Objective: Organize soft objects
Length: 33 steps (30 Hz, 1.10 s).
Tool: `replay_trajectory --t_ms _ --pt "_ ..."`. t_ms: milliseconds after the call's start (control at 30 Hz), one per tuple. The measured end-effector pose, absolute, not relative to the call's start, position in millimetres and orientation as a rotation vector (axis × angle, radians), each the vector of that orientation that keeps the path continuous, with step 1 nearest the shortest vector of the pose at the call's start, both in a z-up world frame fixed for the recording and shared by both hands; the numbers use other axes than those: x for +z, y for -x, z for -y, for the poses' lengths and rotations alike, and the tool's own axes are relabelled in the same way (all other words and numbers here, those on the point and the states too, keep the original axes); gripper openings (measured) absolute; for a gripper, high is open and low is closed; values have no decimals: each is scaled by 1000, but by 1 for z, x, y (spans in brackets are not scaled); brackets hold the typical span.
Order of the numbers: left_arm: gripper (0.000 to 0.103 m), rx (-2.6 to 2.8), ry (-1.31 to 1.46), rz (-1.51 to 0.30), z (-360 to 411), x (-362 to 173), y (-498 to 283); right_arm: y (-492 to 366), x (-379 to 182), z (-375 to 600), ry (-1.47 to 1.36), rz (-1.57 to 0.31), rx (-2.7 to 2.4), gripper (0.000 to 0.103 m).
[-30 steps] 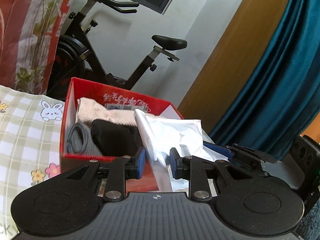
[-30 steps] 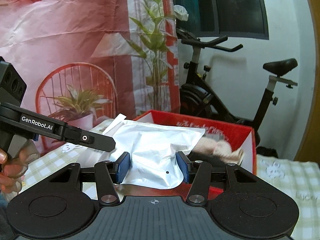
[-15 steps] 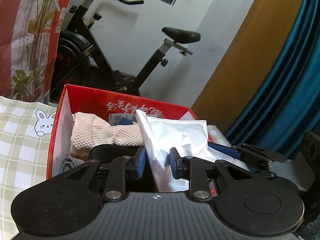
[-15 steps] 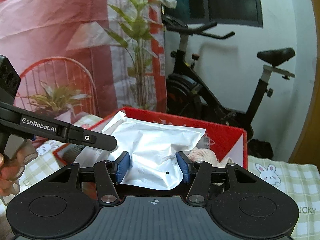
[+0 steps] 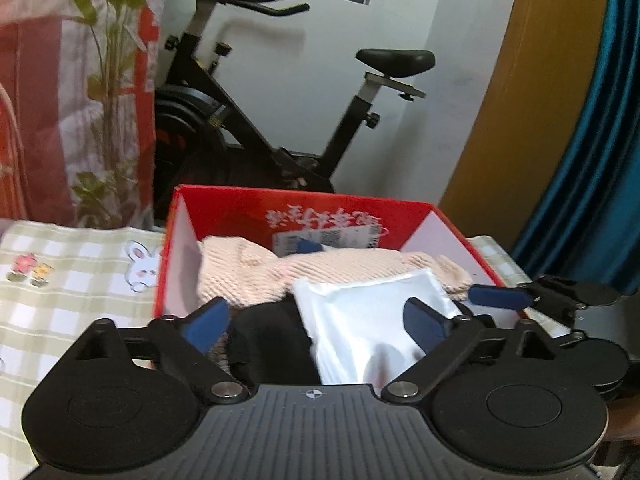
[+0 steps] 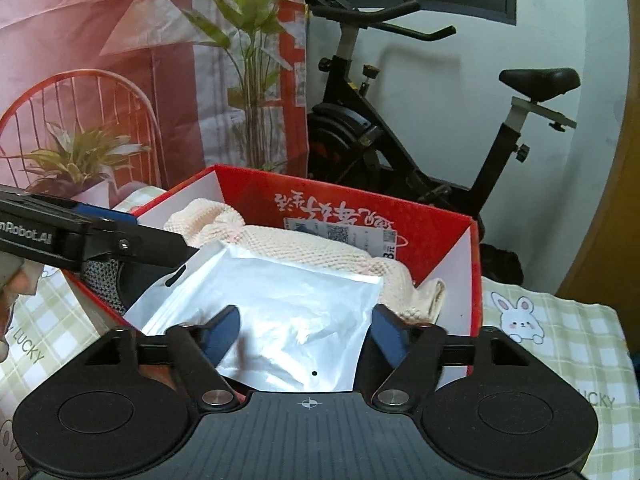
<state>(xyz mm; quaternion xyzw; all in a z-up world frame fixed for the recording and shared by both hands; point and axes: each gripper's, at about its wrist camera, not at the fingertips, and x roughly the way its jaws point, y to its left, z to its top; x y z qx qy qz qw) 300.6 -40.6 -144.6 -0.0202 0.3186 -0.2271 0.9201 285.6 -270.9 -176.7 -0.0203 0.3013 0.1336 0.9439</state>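
Note:
A white plastic pouch (image 5: pixel 372 316) (image 6: pixel 276 304) lies in the red cardboard box (image 5: pixel 320 210) (image 6: pixel 360 204), on top of a cream knitted cloth (image 5: pixel 256 276) (image 6: pixel 304 246) and a black soft item (image 5: pixel 268 344). A grey knitted piece (image 6: pixel 100 276) shows at the box's left side. My left gripper (image 5: pixel 316 322) is open, its fingers spread either side of the pouch and black item. My right gripper (image 6: pixel 306 336) is open, fingers on either side of the pouch. Each gripper shows in the other's view: the right one (image 5: pixel 520 298), the left one (image 6: pixel 100 240).
The box stands on a checked tablecloth with rabbit prints (image 5: pixel 80 288) (image 6: pixel 552 340). Behind it are an exercise bike (image 5: pixel 280 120) (image 6: pixel 400 128), a red printed backdrop with plants (image 6: pixel 100 80), a wooden door frame (image 5: pixel 520 120) and a teal curtain (image 5: pixel 600 160).
Both grippers have opened and let go of the white pouch, which now lies flat in the box. Both views have come closer over the box.

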Motion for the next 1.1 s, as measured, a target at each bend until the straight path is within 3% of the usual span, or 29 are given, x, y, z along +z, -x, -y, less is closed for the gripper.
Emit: replay_trajectory --t_ms 67,200,1100 --pt "100 -449 17 -648 43 -141 -299 -285 -173 270 54 -613 259 91" --pt "103 -407 -15 -633 41 -134 -293 -283 -168 268 66 -604 229 102" --pt "103 -267 -139 -451 29 -49 -202 -195 -71 270 -10 -425 134 103"
